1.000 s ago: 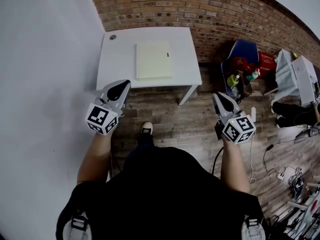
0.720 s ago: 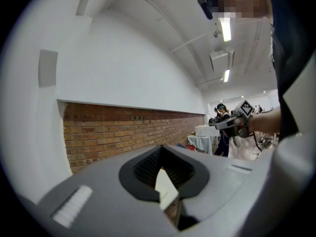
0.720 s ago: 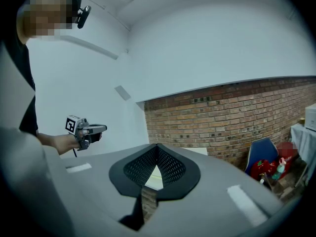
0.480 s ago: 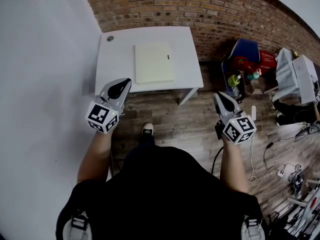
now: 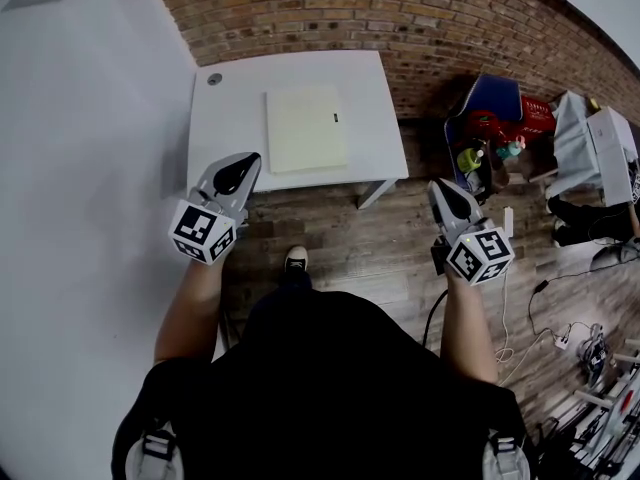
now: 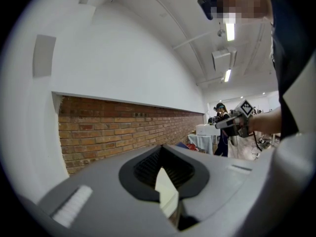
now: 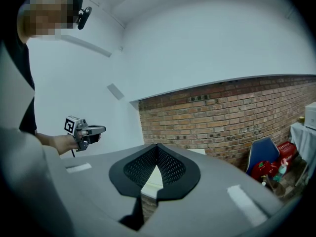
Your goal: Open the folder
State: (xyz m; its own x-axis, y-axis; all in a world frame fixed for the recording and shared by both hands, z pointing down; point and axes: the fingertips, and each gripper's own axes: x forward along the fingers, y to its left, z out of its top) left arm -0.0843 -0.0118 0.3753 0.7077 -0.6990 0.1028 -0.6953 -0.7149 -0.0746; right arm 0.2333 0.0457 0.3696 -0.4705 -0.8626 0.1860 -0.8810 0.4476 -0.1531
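A pale yellow folder (image 5: 305,128) lies closed and flat on the white table (image 5: 230,108) against the brick wall. My left gripper (image 5: 245,164) hovers short of the table's near left edge, shut and holding nothing. My right gripper (image 5: 443,188) is off to the right over the wooden floor, level with the table leg, also shut and empty. In the left gripper view the jaws (image 6: 160,151) meet at their tips, and the right gripper (image 6: 236,123) shows beyond them. The right gripper view shows its own jaws (image 7: 157,147) touching, with the left gripper (image 7: 85,131) at the left.
A blue chair (image 5: 490,103) with a red bag and bottles stands right of the table. Farther right is a cloth-covered table (image 5: 598,148). Cables (image 5: 560,340) trail over the wooden floor. A white wall runs along the left, and my shoe (image 5: 293,258) is below the table.
Both grippers have edged forward toward the table along with the person. Their jaws stay shut and the folder has not moved.
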